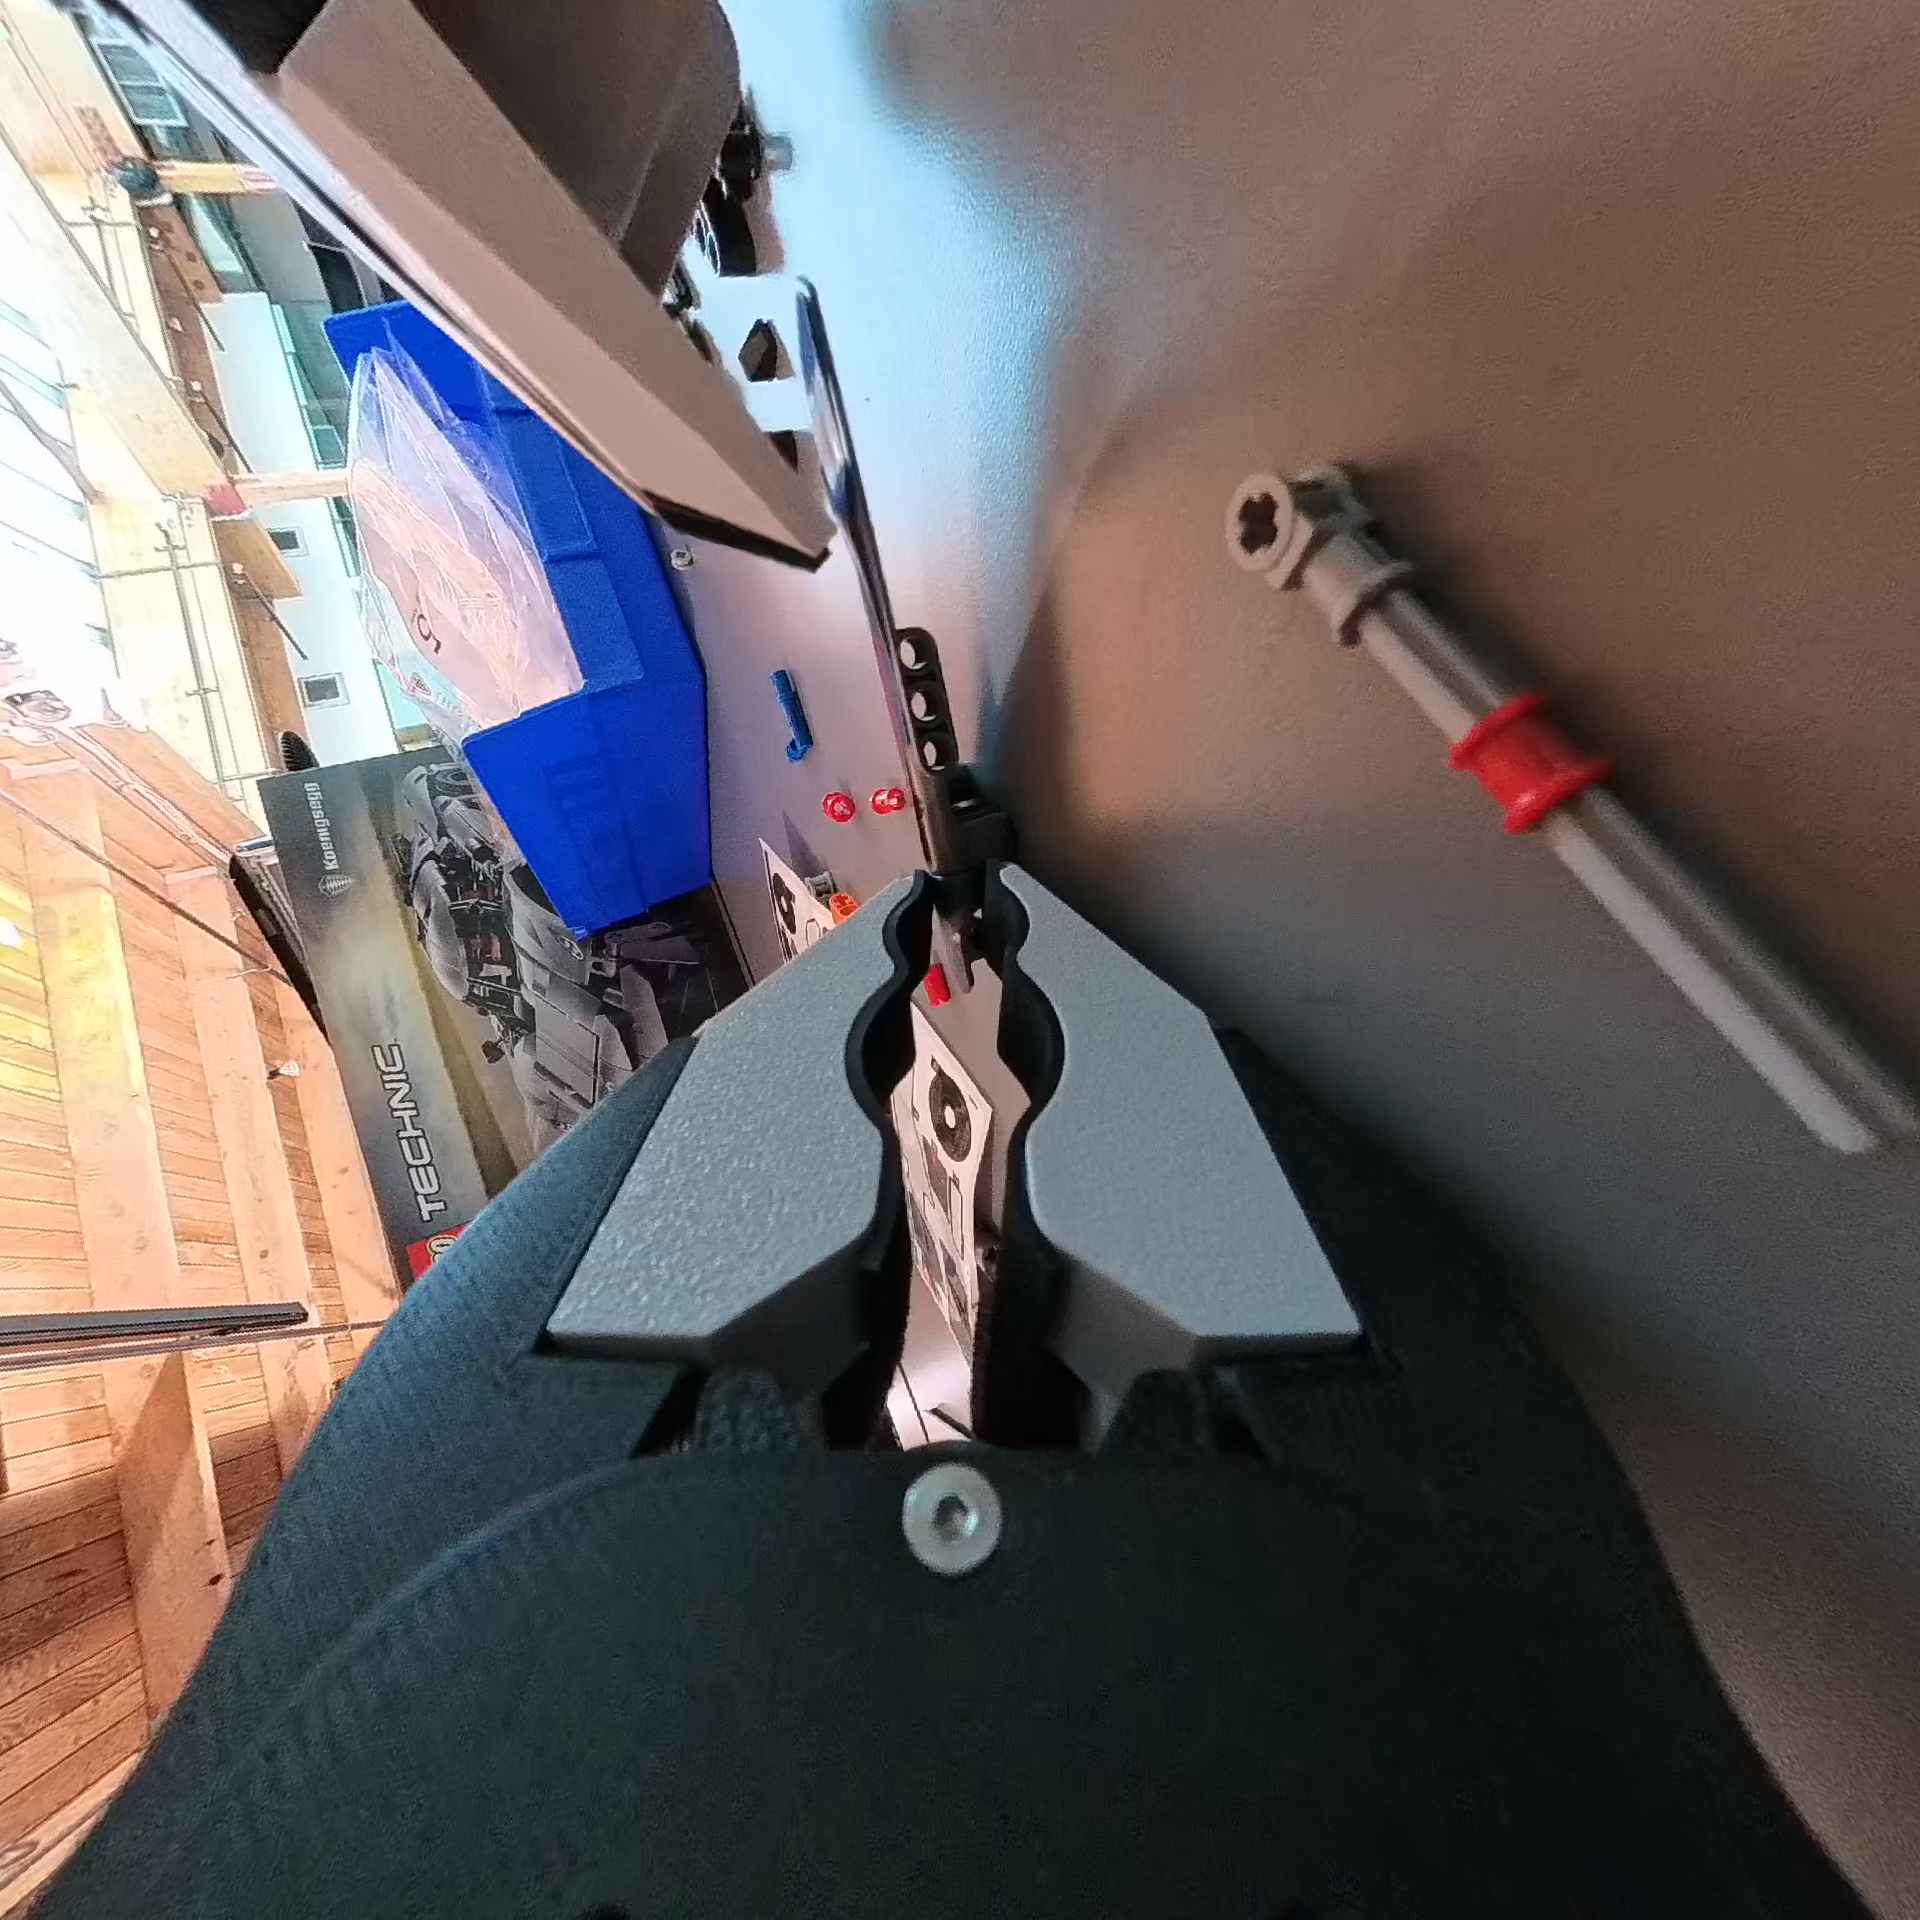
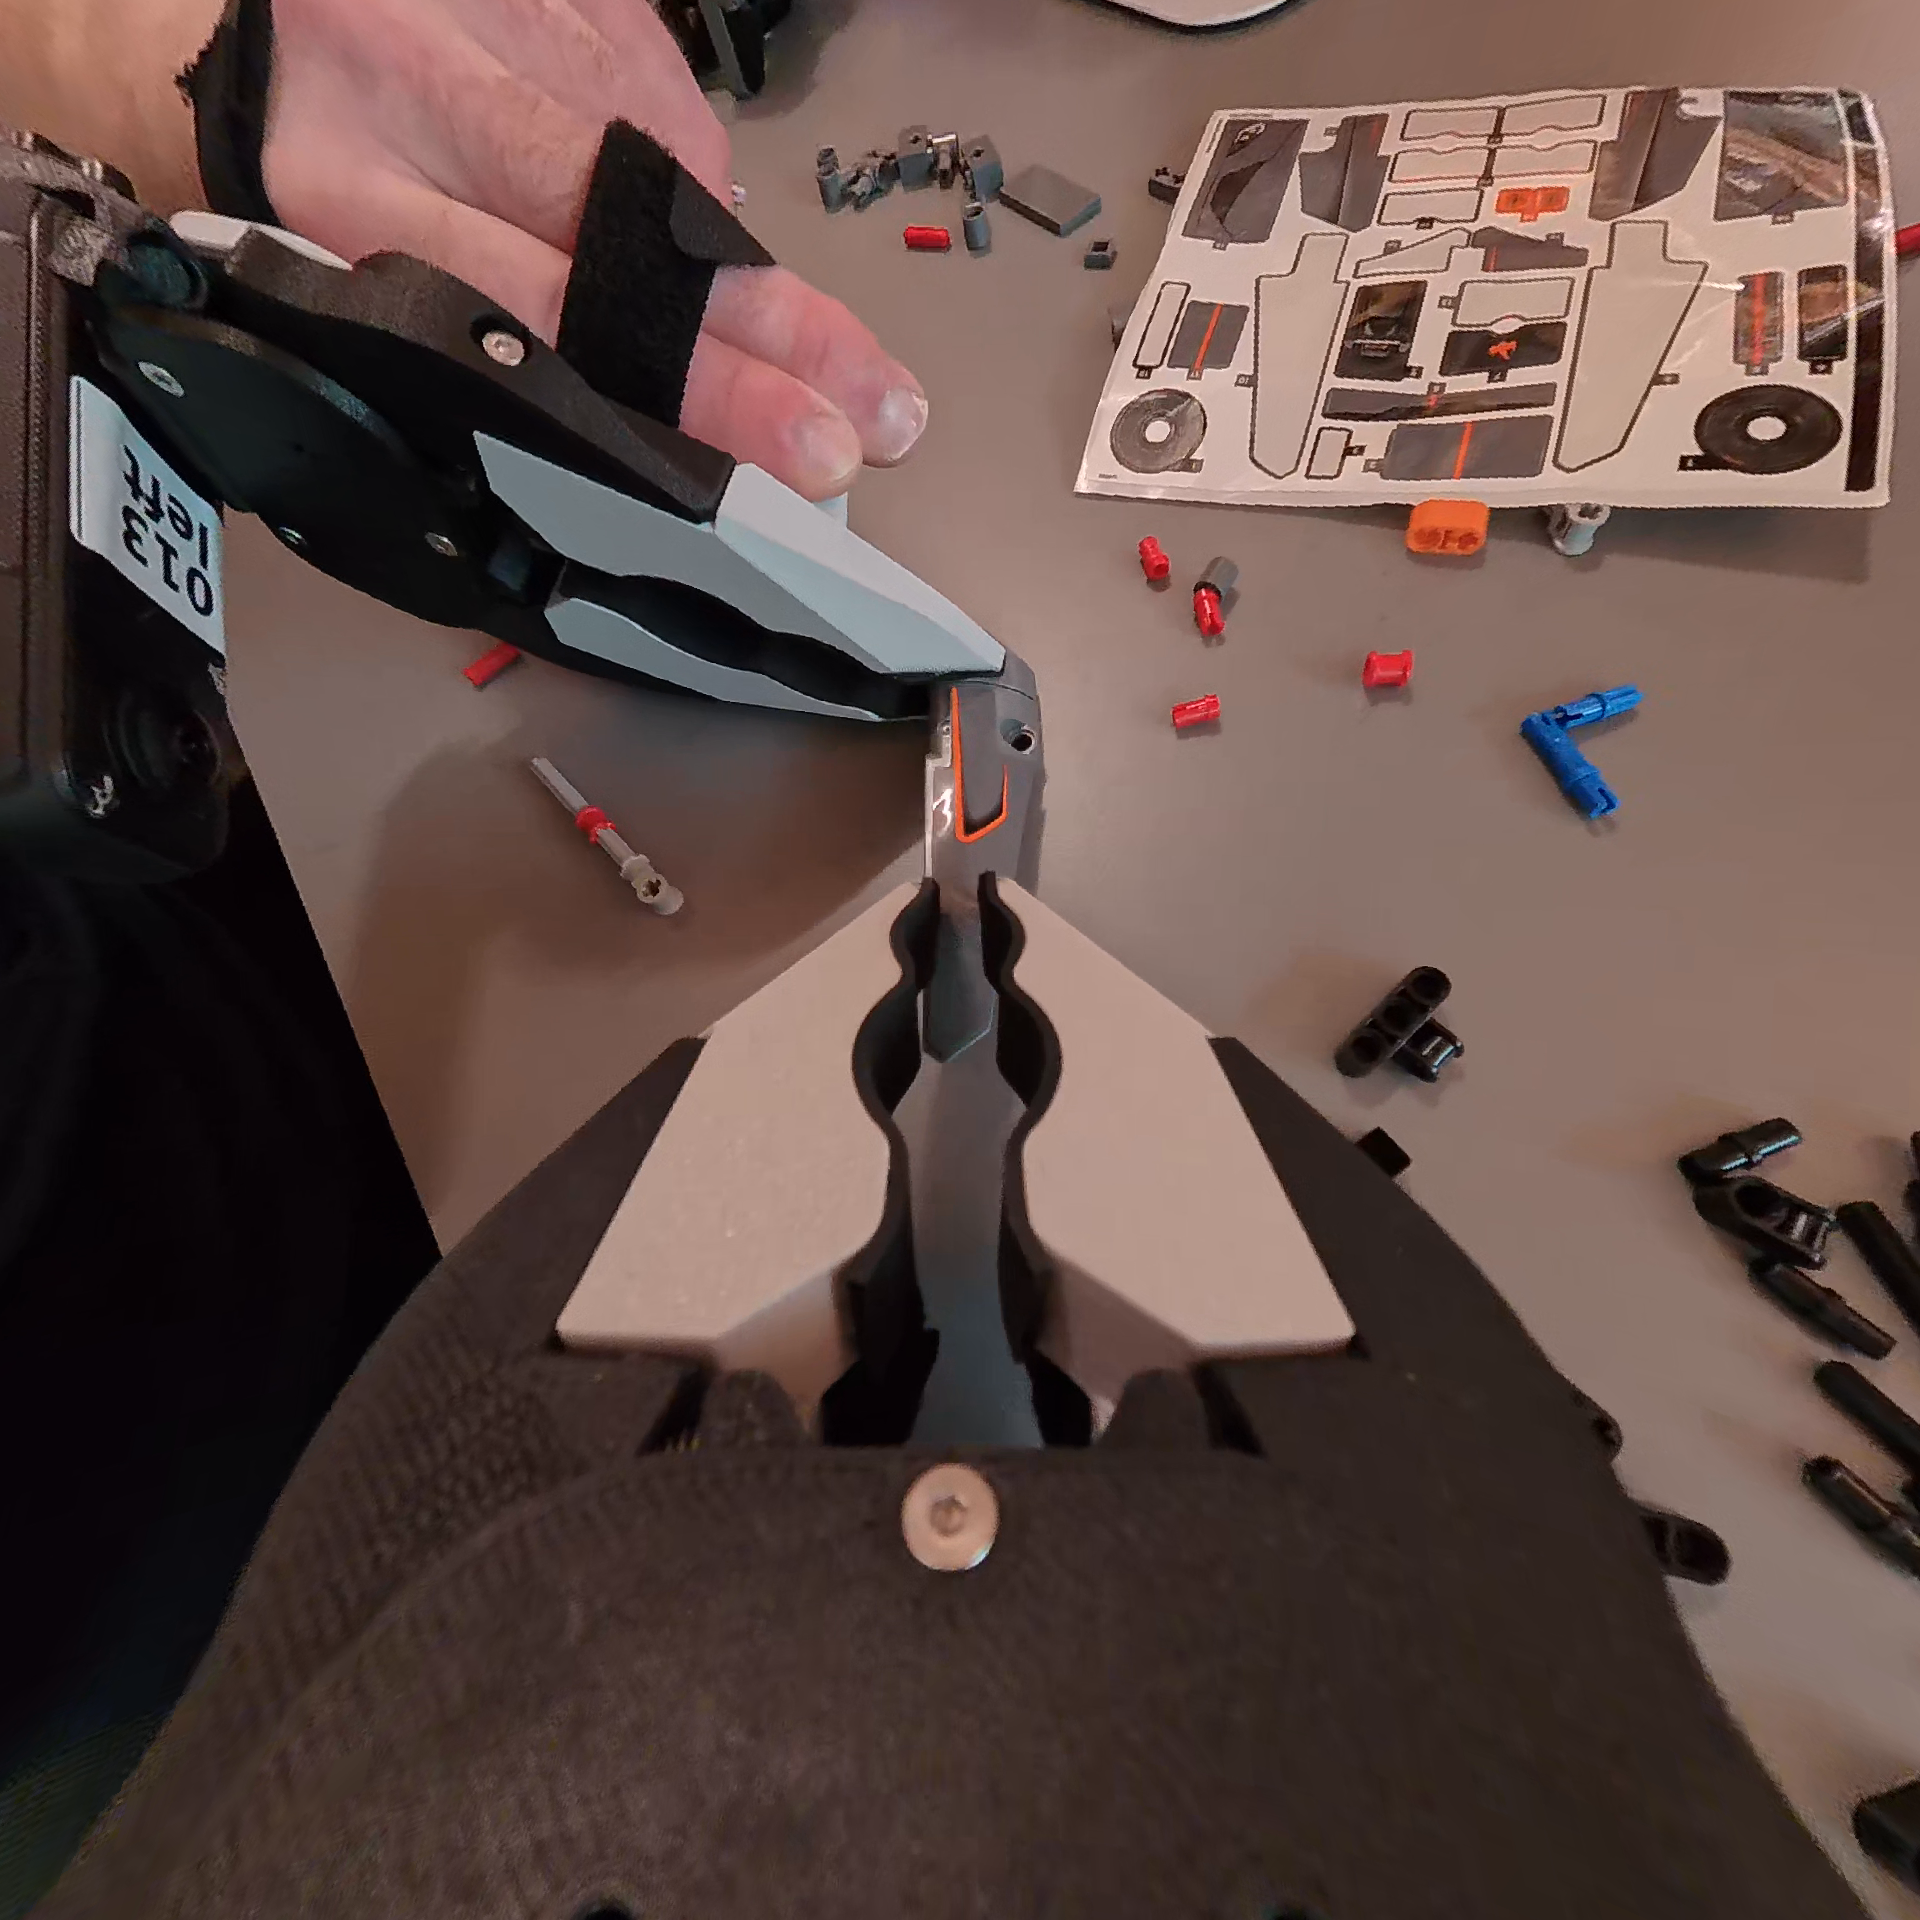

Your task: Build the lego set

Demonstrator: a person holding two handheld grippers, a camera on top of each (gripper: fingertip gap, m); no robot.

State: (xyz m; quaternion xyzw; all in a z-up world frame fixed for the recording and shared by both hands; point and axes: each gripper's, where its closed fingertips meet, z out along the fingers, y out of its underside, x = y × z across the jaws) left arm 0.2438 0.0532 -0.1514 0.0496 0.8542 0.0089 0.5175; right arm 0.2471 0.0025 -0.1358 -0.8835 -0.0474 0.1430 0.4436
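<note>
both tongs [image 2: 954, 883] pinch slim grey panel [image 2: 982, 774]

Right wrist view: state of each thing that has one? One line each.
right gripper: shut on grey panel
left gripper: shut on grey panel's far end
grey panel: held off the table, sticker applied
sticker sheet: flat, partly used
grey axle: lying loose, red bush on it
blue angle piece: lying loose
</note>
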